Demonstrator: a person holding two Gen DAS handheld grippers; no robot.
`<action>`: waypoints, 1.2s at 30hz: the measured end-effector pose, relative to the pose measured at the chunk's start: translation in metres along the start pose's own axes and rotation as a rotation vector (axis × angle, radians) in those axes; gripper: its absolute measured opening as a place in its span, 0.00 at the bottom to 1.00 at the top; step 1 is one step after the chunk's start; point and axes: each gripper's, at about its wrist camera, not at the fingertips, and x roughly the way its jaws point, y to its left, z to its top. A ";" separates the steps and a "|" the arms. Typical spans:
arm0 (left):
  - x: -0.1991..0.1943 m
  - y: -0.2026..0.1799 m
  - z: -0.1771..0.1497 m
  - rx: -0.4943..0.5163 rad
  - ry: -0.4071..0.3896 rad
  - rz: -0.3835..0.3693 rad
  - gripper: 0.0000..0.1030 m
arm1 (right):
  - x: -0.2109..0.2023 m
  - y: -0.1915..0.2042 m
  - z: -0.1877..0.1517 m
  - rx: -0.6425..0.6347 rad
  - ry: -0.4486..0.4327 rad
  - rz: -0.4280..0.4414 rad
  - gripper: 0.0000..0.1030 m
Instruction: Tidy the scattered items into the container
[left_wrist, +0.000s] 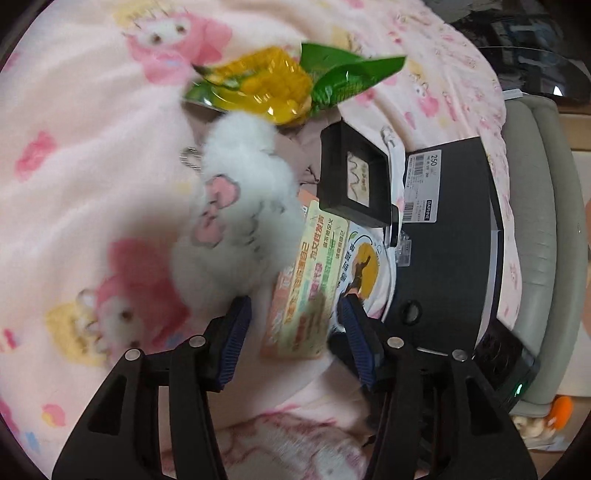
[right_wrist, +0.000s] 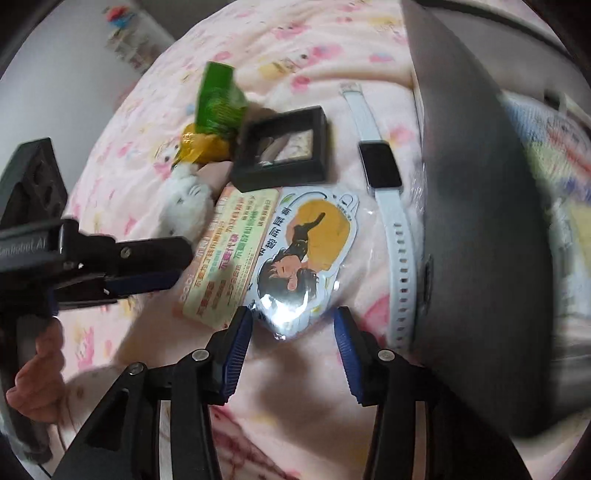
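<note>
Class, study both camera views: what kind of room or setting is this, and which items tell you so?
Probably a bedroom at home: everything lies on a soft pink cartoon-print blanket, with personal odds and ends scattered on it, such as a fluffy white plush keychain and a white smartwatch.

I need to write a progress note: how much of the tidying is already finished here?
Nothing looks done yet: the white plush, snack packet, black frame, printed card, character sticker and watch all lie on the pink blanket. In hand: nothing; the left tool and right tool are open above the card and sticker. Everything remains to move into the dark box.
</note>
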 end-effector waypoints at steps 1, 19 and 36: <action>0.008 -0.001 0.002 0.008 0.039 0.013 0.42 | -0.001 0.001 -0.001 -0.003 -0.008 0.004 0.43; -0.007 -0.093 -0.134 0.344 -0.028 -0.034 0.16 | -0.138 -0.046 -0.081 -0.091 -0.169 0.173 0.16; 0.013 -0.116 -0.158 0.367 0.034 -0.016 0.46 | -0.140 -0.091 -0.104 0.038 -0.134 0.168 0.18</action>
